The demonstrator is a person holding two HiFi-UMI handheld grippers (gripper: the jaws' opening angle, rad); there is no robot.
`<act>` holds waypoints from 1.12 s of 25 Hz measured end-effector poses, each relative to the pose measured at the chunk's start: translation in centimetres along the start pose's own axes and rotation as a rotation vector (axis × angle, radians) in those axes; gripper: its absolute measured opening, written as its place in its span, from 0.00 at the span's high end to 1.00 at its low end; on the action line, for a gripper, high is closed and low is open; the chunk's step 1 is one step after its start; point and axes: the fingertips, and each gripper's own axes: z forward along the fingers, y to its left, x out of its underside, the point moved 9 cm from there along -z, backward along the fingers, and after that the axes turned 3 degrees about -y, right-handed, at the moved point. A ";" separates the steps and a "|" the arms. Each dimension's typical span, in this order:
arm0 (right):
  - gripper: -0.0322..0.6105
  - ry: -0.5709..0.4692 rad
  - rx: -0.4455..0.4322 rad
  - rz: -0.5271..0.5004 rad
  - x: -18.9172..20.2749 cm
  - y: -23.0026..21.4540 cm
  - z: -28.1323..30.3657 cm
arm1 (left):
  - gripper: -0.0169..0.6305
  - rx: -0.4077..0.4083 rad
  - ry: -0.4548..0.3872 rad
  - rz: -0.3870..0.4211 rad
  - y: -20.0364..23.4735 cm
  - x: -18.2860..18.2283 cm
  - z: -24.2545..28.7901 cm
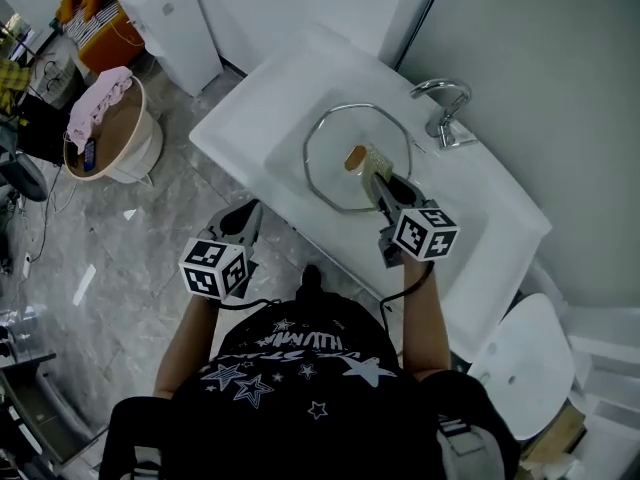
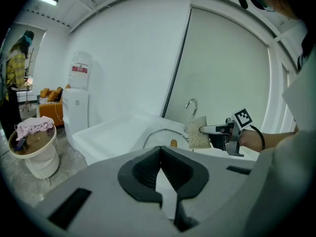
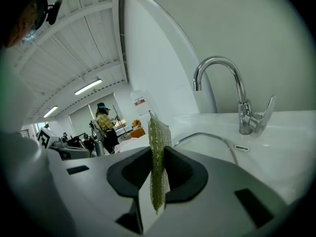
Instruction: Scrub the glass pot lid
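The glass pot lid [image 1: 330, 173], with a metal rim and a wooden knob [image 1: 354, 157], lies in the basin of the white sink [image 1: 250, 118]. My right gripper [image 1: 381, 184] hovers over the lid's right side, shut on a greenish scouring pad [image 1: 377, 162]. In the right gripper view the pad [image 3: 158, 152] stands upright, clamped between the jaws. My left gripper [image 1: 244, 221] hangs by the sink's front edge, off the lid, jaws shut and empty [image 2: 159, 168]. From the left gripper view I see the pad [image 2: 199, 132], the lid's rim [image 2: 157, 131] and its knob [image 2: 173, 143].
A chrome faucet [image 1: 446, 108] stands at the sink's back right. A white water dispenser [image 1: 175, 23] and a round tub holding a pink cloth [image 1: 108, 128] are on the floor to the left. A white seat [image 1: 520, 353] is at the right.
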 end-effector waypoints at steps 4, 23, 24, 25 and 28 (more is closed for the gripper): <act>0.84 0.025 0.055 -0.080 -0.9 -2.1 0.5 | 0.96 0.025 0.004 0.020 -0.4 -1.4 3.0; 0.84 0.342 0.413 -0.707 -2.7 -5.5 6.7 | 0.96 0.248 0.055 0.083 2.4 -6.2 12.0; 0.84 0.366 0.419 -0.736 -2.6 -5.8 7.4 | 0.96 0.265 0.062 0.089 2.7 -6.5 12.7; 0.84 0.389 0.422 -0.762 -2.6 -6.0 8.1 | 0.96 0.280 0.068 0.093 3.1 -6.9 13.4; 0.84 0.459 0.437 -0.838 -2.5 -6.8 10.2 | 0.96 0.324 0.084 0.099 4.1 -7.7 15.2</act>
